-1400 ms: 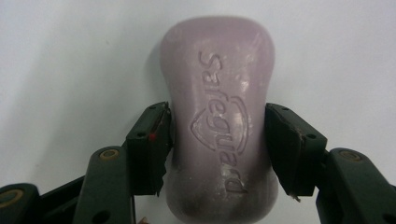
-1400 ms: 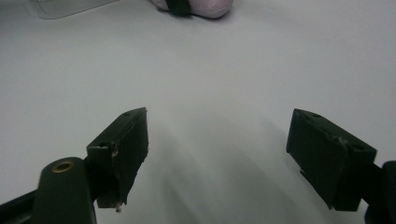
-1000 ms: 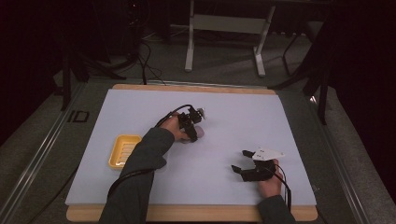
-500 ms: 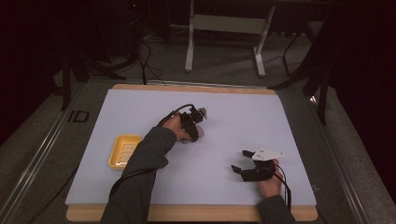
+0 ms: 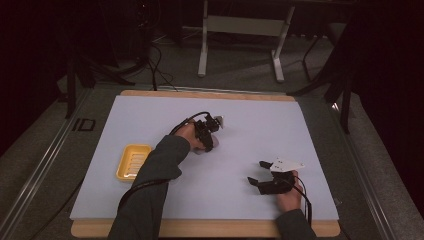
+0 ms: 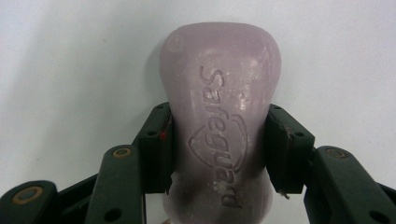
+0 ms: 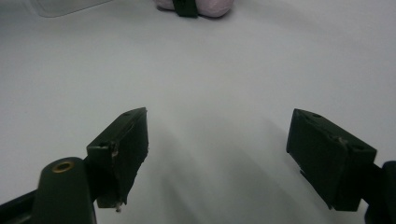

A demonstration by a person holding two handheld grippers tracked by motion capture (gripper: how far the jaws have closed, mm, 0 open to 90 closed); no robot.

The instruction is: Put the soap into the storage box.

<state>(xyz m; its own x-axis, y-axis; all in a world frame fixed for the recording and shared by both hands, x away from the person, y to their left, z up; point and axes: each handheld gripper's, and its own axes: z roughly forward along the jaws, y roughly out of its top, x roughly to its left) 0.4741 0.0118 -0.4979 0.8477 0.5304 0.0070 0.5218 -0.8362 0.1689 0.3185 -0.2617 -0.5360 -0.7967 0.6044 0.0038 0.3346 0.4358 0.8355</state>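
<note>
Now L gripper (image 6: 217,154) clamping soap bar (image 6: 219,130).

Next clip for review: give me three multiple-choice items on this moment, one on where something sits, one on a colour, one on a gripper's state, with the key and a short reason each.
1. Where is the yellow soap dish?
A. On the mat, on the left arm's outer side
B. Between the two grippers
C. On the floor

2. What colour is the bar of soap?
A. Green
B. Pale lilac
C. Orange

3. What state is the right gripper in?
A. Shut on the soap
B. Shut on nothing
C. Open, holding nothing

Answers:
1 A, the high view shows the dish left of the person's left sleeve.
2 B, the left gripper view shows it lilac, clamped in the left gripper.
3 C, its jaws stand wide apart over bare mat.
</note>
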